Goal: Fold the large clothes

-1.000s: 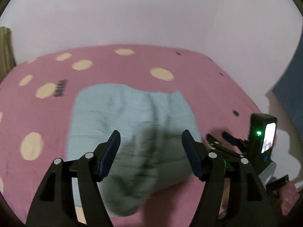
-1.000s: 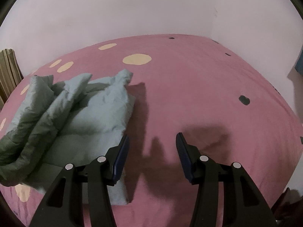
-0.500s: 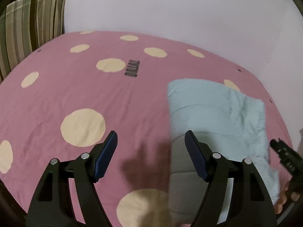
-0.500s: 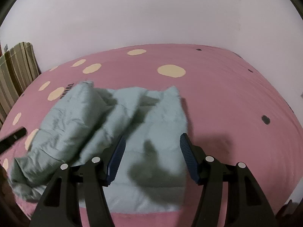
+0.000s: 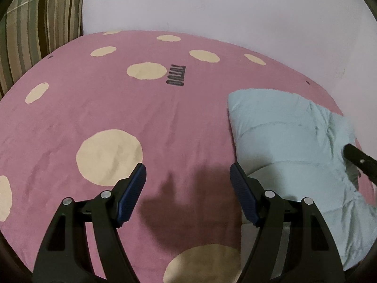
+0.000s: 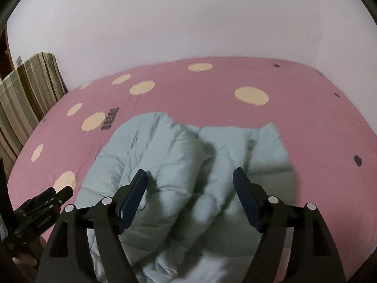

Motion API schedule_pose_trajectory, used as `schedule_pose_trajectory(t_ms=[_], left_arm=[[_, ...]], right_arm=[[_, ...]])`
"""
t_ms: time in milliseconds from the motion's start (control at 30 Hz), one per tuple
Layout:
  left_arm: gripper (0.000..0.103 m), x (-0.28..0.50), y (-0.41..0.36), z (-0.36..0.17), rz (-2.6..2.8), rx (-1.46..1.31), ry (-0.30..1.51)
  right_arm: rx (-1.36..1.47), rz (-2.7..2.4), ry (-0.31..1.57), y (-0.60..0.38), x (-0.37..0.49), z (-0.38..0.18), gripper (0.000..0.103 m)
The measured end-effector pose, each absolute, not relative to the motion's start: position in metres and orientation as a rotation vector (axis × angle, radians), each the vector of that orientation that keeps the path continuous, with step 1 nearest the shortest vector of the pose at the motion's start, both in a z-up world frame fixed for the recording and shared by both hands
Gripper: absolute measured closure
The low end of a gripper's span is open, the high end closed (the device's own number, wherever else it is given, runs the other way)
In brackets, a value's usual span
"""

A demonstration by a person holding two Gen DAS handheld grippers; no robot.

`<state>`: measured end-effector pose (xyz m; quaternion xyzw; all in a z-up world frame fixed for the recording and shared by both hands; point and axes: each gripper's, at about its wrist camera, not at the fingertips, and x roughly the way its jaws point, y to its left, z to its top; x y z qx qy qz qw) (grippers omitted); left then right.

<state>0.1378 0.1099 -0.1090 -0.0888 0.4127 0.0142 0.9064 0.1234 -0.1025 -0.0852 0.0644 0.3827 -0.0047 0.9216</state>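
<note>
Pale blue quilted jacket [image 6: 188, 165] lying on a bed [image 6: 306, 118] covered by a pink sheet with cream dots. The jacket is puffy, stitched in horizontal channels, and partly folded: in the right wrist view one thick layer is turned over from the left and forms a rounded ridge down the middle, while a flatter panel extends to the right with a fairly straight upper edge. The surface is creased and bunched near the lower edge of that view. In the left wrist view the same jacket [image 5: 294, 146] occupies the right side of the picture, its near left corner squared off and its edge lying flat on the sheet.

Left gripper [image 5: 188, 193]: jaws spread wide, nothing between them; it hangs over bare sheet just left of the jacket, its shadow on the pink cloth below. The right-hand finger overlaps the jacket's edge in the picture; contact cannot be told.

Right gripper [image 6: 189, 195]: jaws opening, the blue pads apart and pressing on nothing; the jacket's folded ridge lies beneath and between them, not clamped. Part of the left gripper [image 6: 42, 207] shows at the lower left of this view, beside the jacket.

A striped cushion [image 5: 40, 28] stands against the wall [image 5: 212, 4] at the bed's far left corner. Dark lettering [image 5: 176, 75] is printed on the sheet among the dots.
</note>
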Motion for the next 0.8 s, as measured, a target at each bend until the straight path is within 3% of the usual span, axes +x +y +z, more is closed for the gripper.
schedule_pose_trajectory(t_ms=[467,667,800], left_arm=[[0.03,0.146,0.11,-0.13,0.023,-0.19,0.889],[0.03,0.146,0.107,-0.13,0.021,-0.192,0.896],[0.03,0.143,0.101,-0.12,-0.012,-0.209,0.885]], right_arm=[[0.162,0.015,0.918,-0.098,0.145,-0.127,0.031],[0.199,0.105,0.922,-0.094,0.146,-0.128,0.085],[0.227,0.103,0.838,-0.105,0.137,-0.105,0.094]])
